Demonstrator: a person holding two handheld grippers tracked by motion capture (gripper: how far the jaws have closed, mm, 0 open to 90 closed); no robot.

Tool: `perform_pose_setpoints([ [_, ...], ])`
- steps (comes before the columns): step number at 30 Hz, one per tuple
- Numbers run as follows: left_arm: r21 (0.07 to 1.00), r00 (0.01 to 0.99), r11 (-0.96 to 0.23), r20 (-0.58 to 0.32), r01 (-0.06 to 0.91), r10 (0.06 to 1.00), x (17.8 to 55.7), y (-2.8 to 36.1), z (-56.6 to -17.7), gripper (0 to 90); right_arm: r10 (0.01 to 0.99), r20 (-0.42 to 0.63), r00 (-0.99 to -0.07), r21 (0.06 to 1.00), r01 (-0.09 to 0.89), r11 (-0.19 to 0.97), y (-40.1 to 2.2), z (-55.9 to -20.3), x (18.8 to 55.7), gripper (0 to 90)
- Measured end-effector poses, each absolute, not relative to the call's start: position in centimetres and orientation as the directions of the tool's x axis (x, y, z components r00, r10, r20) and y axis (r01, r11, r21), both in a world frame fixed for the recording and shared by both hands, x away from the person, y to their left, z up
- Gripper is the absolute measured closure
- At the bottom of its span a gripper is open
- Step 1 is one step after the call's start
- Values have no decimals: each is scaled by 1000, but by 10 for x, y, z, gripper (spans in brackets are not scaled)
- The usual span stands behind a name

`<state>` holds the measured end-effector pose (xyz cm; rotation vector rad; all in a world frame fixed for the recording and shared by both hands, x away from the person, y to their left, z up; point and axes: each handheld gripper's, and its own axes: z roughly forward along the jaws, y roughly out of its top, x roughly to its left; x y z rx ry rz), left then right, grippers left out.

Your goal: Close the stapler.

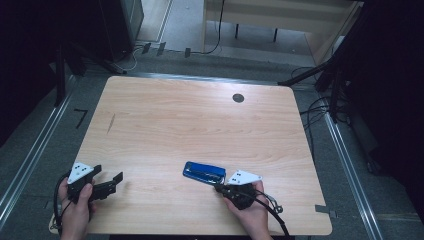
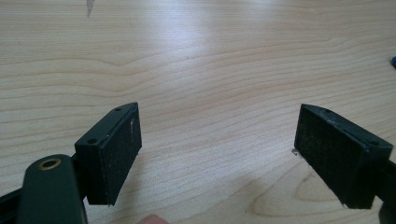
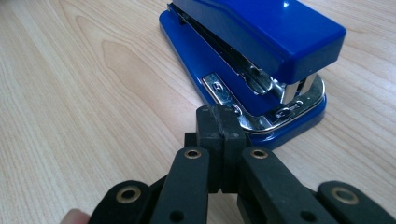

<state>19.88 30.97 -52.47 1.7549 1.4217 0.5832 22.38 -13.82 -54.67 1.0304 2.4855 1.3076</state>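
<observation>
A: How far is the work, from what you see?

B: I judge it is at the beginning. The blue stapler lies flat on the worktop, near the front edge and a little right of the middle. Nothing lifts it and nothing grips it. Taking hold of it, or pressing it, is not yet done.

A: Start with what is nearest. The right gripper?

B: The right gripper is low over the worktop, directly at the metal front end of the stapler. Its jaws are fully closed, pad against pad, with nothing between them. In the right gripper view the closed tips stand at the chrome edge of the base. Whether they touch it or stop just before it, I cannot tell.

A: So it has no hold of the stapler?

B: No hold. With closed tips it could only push or nudge, in my opinion. To grasp, the jaws must open first.

A: And the left gripper?

B: The left gripper is at the left front corner of the worktop, well apart from the stapler. Its jaws stand wide open and are empty; in the left gripper view there is only bare wood between the two pads.

A: Anything farther back?

B: Only a small dark round hole near the far edge.
</observation>
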Motion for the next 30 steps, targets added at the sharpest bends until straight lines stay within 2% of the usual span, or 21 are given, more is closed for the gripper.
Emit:
perform_pose_setpoints([
  [30, 799, 268, -69, -118, 598, 956, 200, 309, -525, 155, 669, 181, -721, 771, 526, 359, -145, -547, 235, 900],
])
